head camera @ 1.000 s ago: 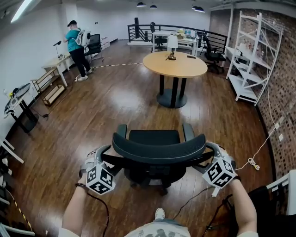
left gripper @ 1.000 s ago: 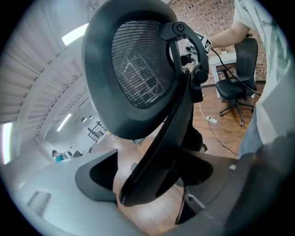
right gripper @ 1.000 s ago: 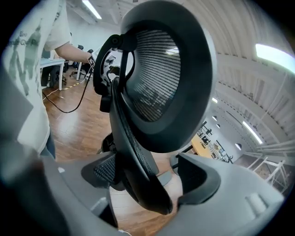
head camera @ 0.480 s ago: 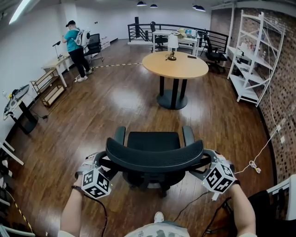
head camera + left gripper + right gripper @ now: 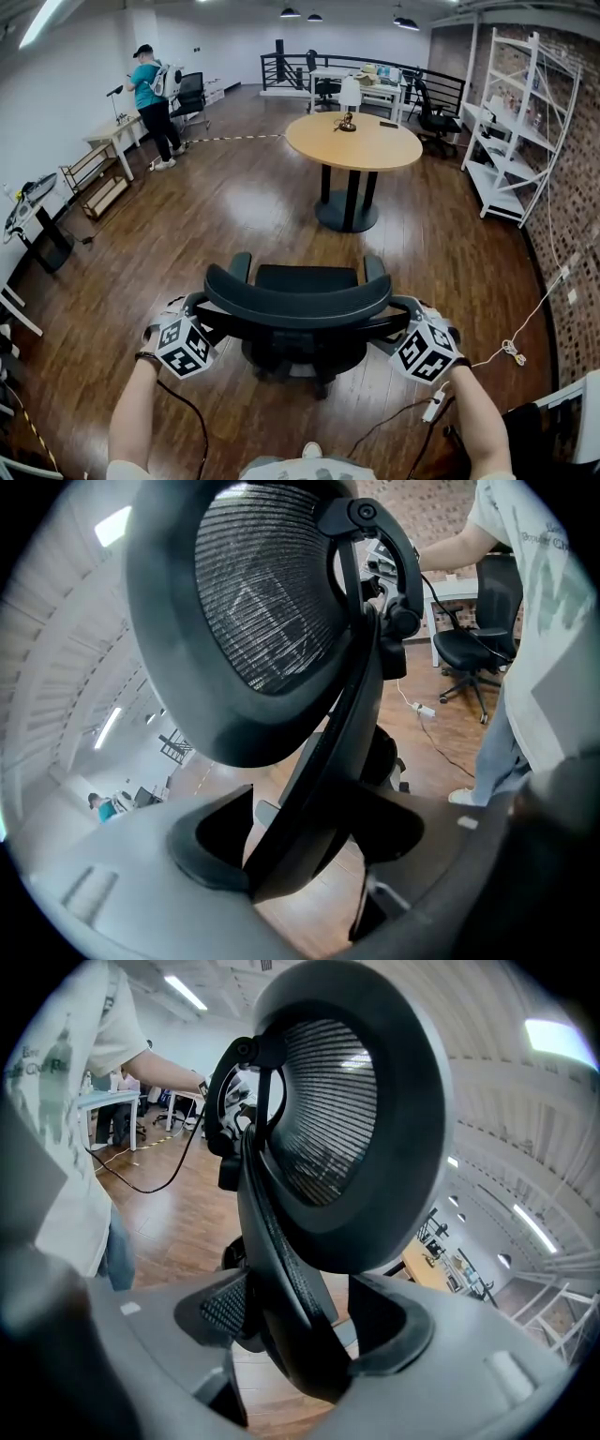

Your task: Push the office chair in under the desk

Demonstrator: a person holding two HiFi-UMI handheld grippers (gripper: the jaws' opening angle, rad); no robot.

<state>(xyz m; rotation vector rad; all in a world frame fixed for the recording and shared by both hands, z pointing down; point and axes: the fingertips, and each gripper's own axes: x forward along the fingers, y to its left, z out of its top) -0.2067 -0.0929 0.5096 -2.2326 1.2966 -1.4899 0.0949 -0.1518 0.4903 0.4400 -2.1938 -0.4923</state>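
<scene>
The black mesh-backed office chair (image 5: 298, 302) stands on the wooden floor just in front of me, its seat facing the round wooden table (image 5: 353, 142) farther ahead. My left gripper (image 5: 201, 317) holds the left side of the backrest frame and my right gripper (image 5: 399, 321) holds the right side. In the left gripper view a black frame strut (image 5: 349, 714) runs between the jaws of the left gripper (image 5: 309, 853). The right gripper view shows the right gripper (image 5: 302, 1335) with the other strut (image 5: 277, 1241) pinched likewise. Both pairs of jaws have just been closing onto these struts.
A person in a teal shirt (image 5: 150, 89) stands at a side desk far left. White shelving (image 5: 511, 122) lines the brick wall on the right. A white cable (image 5: 511, 349) lies on the floor at right. More desks and chairs (image 5: 375, 80) stand at the back.
Both grippers' jaws have narrowed onto the backrest frame. Chair and grippers have moved forward together towards the round table, drifting a little left in the view.
</scene>
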